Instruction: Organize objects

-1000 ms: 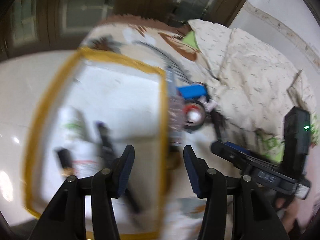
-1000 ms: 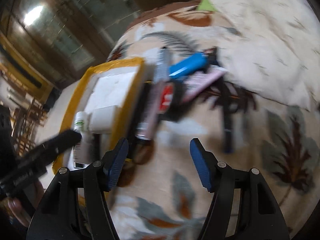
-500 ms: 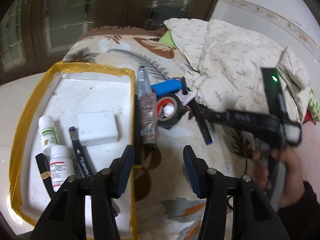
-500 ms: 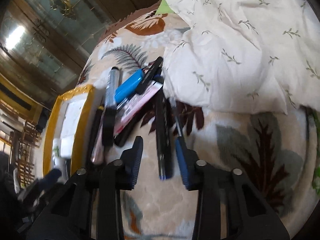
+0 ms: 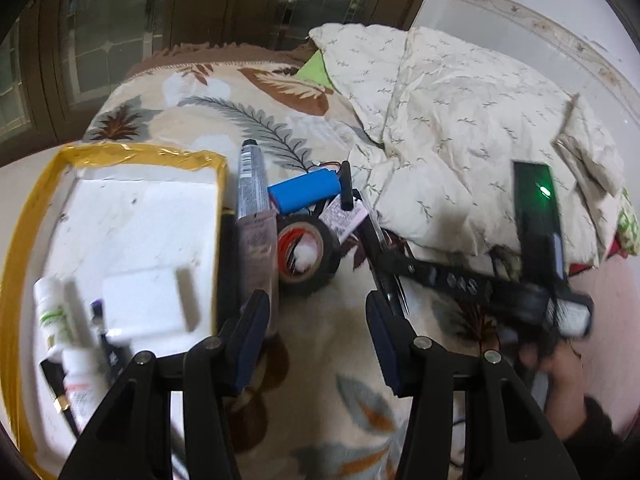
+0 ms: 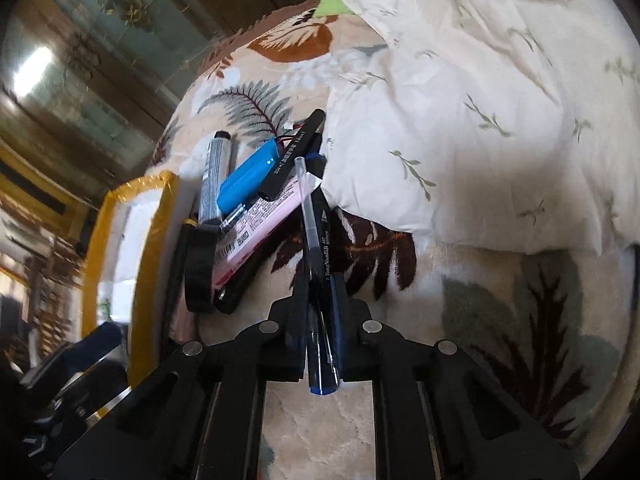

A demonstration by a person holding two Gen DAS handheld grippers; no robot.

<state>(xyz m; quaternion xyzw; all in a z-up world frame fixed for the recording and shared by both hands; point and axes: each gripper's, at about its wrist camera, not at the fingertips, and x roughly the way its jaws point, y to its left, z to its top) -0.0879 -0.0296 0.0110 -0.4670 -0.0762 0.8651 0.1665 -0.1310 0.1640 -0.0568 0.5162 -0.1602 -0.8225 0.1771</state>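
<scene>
My right gripper (image 6: 318, 288) is closing its jaws on a black art marker (image 6: 320, 240) and a thin clear pen (image 6: 305, 200) that lie on the leaf-print bedspread; both pads press on the marker's lower half. Just left lies a pile: a blue battery pack (image 6: 248, 184), a pink packet (image 6: 256, 228), a grey tube (image 6: 216, 172) and a black tape roll (image 6: 198, 268). My left gripper (image 5: 316, 320) hangs open over bare bedspread, between the yellow-rimmed white tray (image 5: 140, 156) and the marker (image 5: 390, 292), with nothing between its fingers.
The tray holds a white box (image 5: 148, 304), two small white bottles (image 5: 52, 312) and dark pens. A crumpled cream quilt (image 5: 460, 140) is heaped at the right, touching the pile. A person's hand (image 5: 560, 376) holds the right gripper. Dark wooden glass doors stand behind.
The right gripper moved right from the tray's edge to the marker and its jaws went from wide open to pressed on it. The left gripper slid right off the tray, still open.
</scene>
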